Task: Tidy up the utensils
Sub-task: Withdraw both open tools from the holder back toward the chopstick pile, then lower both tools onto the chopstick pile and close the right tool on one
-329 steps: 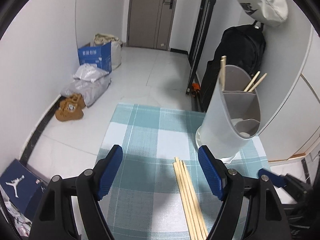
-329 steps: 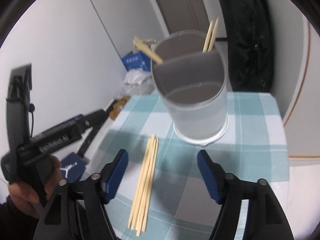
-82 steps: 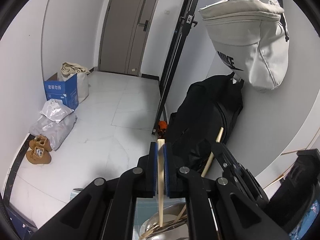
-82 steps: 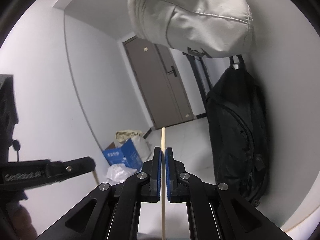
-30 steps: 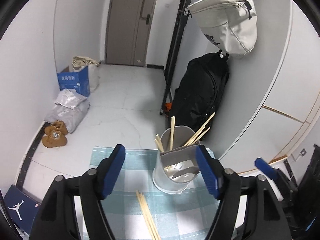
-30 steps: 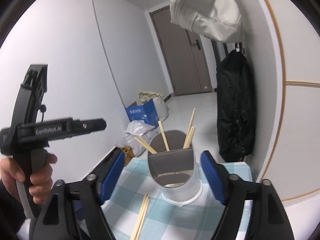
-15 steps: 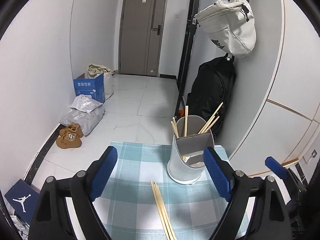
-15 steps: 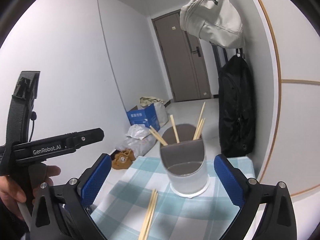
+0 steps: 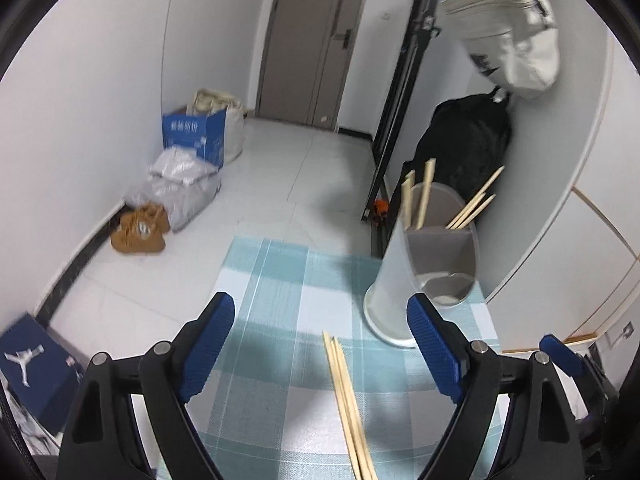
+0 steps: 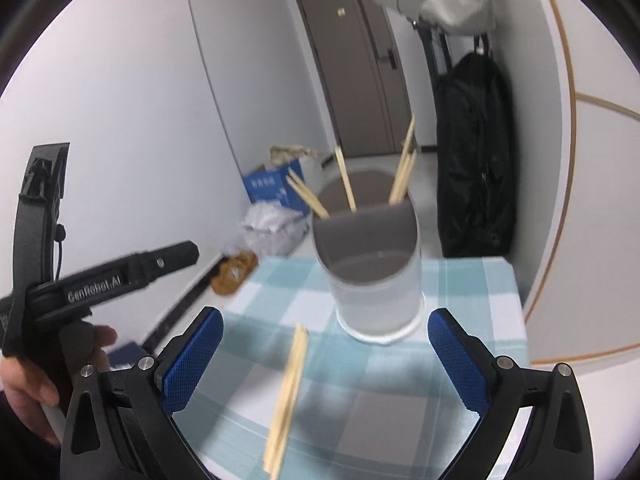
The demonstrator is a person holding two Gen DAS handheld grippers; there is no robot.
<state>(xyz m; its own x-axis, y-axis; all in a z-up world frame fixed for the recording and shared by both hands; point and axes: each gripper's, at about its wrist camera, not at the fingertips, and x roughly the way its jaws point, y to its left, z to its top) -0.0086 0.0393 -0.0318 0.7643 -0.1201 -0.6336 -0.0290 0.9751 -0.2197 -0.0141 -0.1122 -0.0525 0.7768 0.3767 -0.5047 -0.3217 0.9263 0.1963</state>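
A translucent white utensil holder (image 9: 426, 268) (image 10: 372, 276) with a grey divider stands on the checked teal cloth (image 9: 280, 292) (image 10: 460, 292). Several wooden chopsticks stand in its far compartment (image 9: 420, 196) (image 10: 346, 184). A small bundle of loose chopsticks (image 9: 350, 404) (image 10: 290, 392) lies on the cloth in front of it. My left gripper (image 9: 320, 344) is open and empty above the loose chopsticks. My right gripper (image 10: 324, 352) is open and empty, just above and in front of the bundle. The left gripper's body (image 10: 104, 276) shows at the left of the right wrist view.
The cloth covers a small table beside a white wall panel (image 9: 560, 220). A black backpack (image 9: 468, 140) and a white bag (image 9: 516, 40) hang behind the holder. On the floor lie brown shoes (image 9: 138, 228), plastic bags (image 9: 184, 184) and a blue box (image 9: 192, 136).
Both grippers had been shut on chopsticks over the holder, then opened and pulled back. In the last half second both have dropped lower and closer to the loose chopsticks.
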